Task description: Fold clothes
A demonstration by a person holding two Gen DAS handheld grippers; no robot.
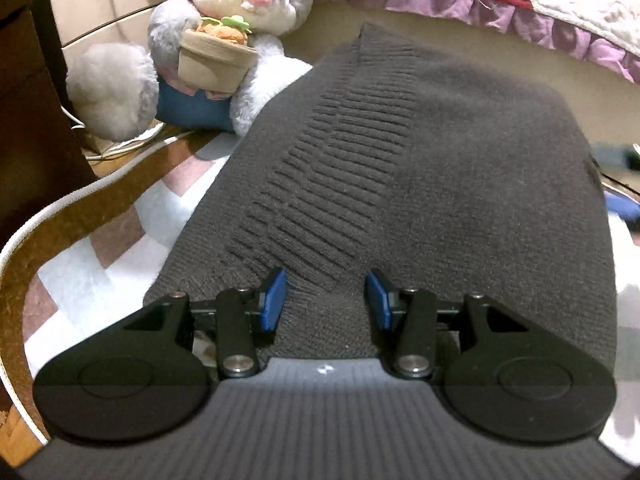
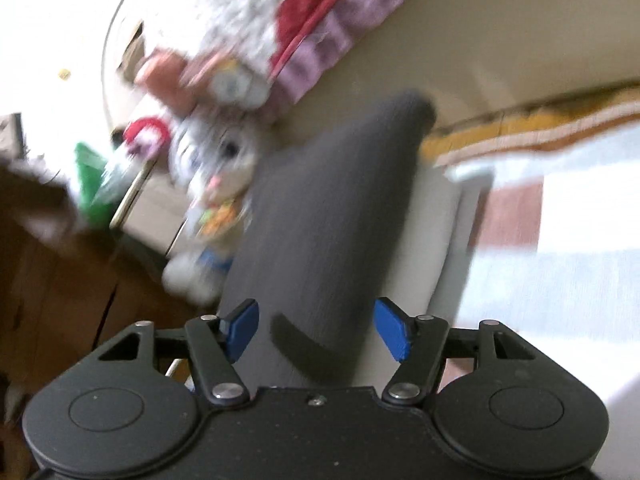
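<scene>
A dark grey knitted sweater [image 1: 440, 152] lies folded flat on a pink and white checked mat [image 1: 92, 276], its ribbed hem running diagonally. My left gripper [image 1: 326, 300] hovers over the near edge of the sweater with its blue pads [image 1: 274, 300] apart and no cloth pinched between them. In the blurred right wrist view the same sweater [image 2: 324, 216] stretches away from the camera. My right gripper [image 2: 316, 332] stands open above its near end, blue pads [image 2: 394, 334] wide apart, with nothing pressed between them.
A grey and white plush rabbit [image 1: 224, 36] holding a toy carrot pot sits just beyond the sweater's left side. A quilted blanket with purple and red trim [image 1: 540, 12] hangs at the back right. A brown mat border with white piping [image 1: 64, 216] curves at left.
</scene>
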